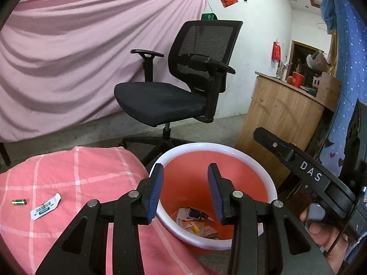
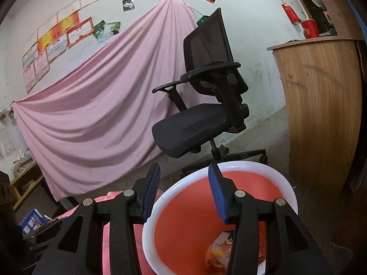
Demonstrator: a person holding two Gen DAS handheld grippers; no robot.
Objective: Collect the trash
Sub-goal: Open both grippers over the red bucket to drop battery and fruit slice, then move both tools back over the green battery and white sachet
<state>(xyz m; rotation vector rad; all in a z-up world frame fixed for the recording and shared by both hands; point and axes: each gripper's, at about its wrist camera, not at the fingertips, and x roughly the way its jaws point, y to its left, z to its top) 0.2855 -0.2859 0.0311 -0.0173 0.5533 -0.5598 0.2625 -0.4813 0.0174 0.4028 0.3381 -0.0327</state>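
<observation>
While both grippers are hanging over the orange bin [image 1: 229,176], nothing is sitting between either pair of jaws: the left gripper [image 1: 185,192] and the right gripper [image 2: 183,192] are each standing partly open and empty. Wrappers are already lying in the bin's bottom [image 1: 197,224]. Still waiting on the pink checked bedding [image 1: 68,171] are a white wrapper [image 1: 45,207] and, just beside it, a small battery [image 1: 19,202], both well off to the left gripper's side. I'd say the left should be reaching for the wrapper next, coming down flat and pinching it by an edge so the soft cloth is not gathered in too.
</observation>
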